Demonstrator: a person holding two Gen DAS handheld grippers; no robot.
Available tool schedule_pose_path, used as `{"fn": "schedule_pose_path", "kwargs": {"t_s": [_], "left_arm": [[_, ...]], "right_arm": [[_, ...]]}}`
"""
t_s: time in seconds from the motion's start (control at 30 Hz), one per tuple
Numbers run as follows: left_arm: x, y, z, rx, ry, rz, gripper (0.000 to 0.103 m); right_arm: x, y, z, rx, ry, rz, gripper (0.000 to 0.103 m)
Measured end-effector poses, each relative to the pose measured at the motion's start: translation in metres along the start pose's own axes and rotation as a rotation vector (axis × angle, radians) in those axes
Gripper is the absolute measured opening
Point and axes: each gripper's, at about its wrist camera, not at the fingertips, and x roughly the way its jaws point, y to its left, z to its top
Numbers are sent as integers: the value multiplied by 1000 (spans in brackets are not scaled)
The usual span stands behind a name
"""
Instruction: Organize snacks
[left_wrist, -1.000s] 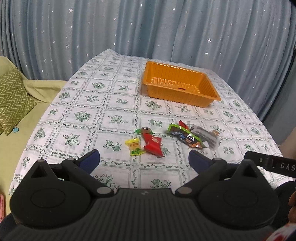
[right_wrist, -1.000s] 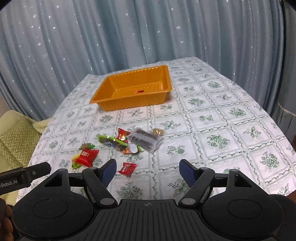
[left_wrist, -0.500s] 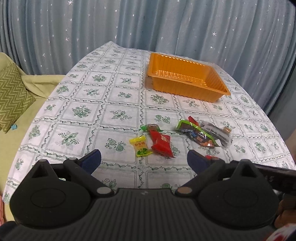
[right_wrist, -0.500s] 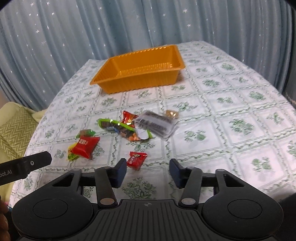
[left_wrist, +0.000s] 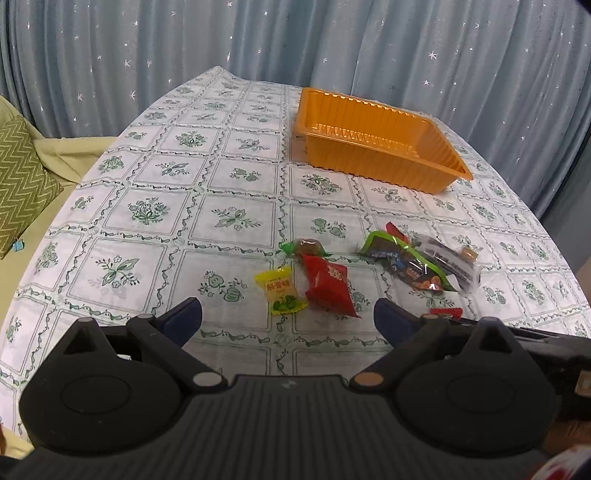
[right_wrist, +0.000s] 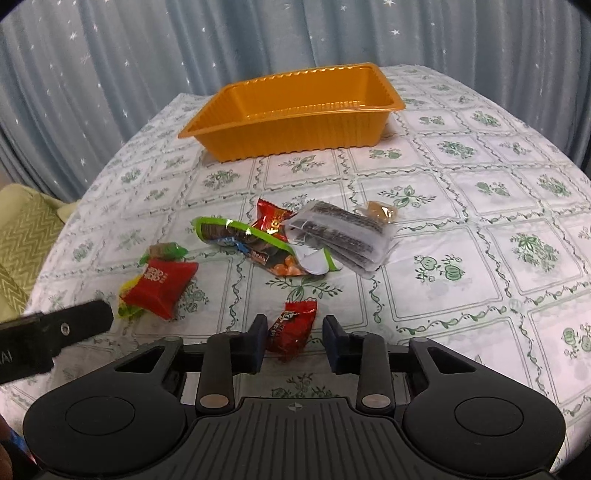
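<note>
Before me, a table (left_wrist: 155, 221) draped in a white cloth printed with green floral squares stands against grey-blue curtains (left_wrist: 258, 40) scattered with small white stars, which hang in soft folds across the whole back of the room. To my left sits a pale yellow-green sofa (left_wrist: 74, 151) bearing a green zigzag-patterned cushion (left_wrist: 22, 177). The light is even and dim, throwing only faint shadows.

A white cloth with green floral squares (left_wrist: 155, 206) covers the surface. Blue star-dotted curtains (left_wrist: 147, 51) hang at twelve o'clock. A green zigzag cushion (left_wrist: 22, 184) lies at nine o'clock.
</note>
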Motion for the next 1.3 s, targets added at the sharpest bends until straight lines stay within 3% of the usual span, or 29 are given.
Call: {"fn": "schedule_pose_path", "kwargs": {"t_s": [0.27, 0.47, 0.67, 0.83, 1.13, 1.3], "left_arm": [[12, -6, 4, 21, 1, -23, 98], [22, -14, 9, 64, -6, -38, 88], [38, -33, 15, 164, -2, -54, 74], [56, -46, 14, 255, 25, -40, 52], [68, -51, 8, 304, 44, 3, 25], [60, -50, 8, 276, 32, 4, 23]], "right_arm": [[-1, -2, -1, -27, -16, -5, 24], [-11, -13, 3, 0, -32, -16, 24], [-13, -24, 3, 21, -33, -33, 24], [-14, -30, 3, 31, -36, -40, 24], [-12, -34, 3, 49, -35, -37, 23], [-13, -36, 3, 57, -39, -35, 23]]}}
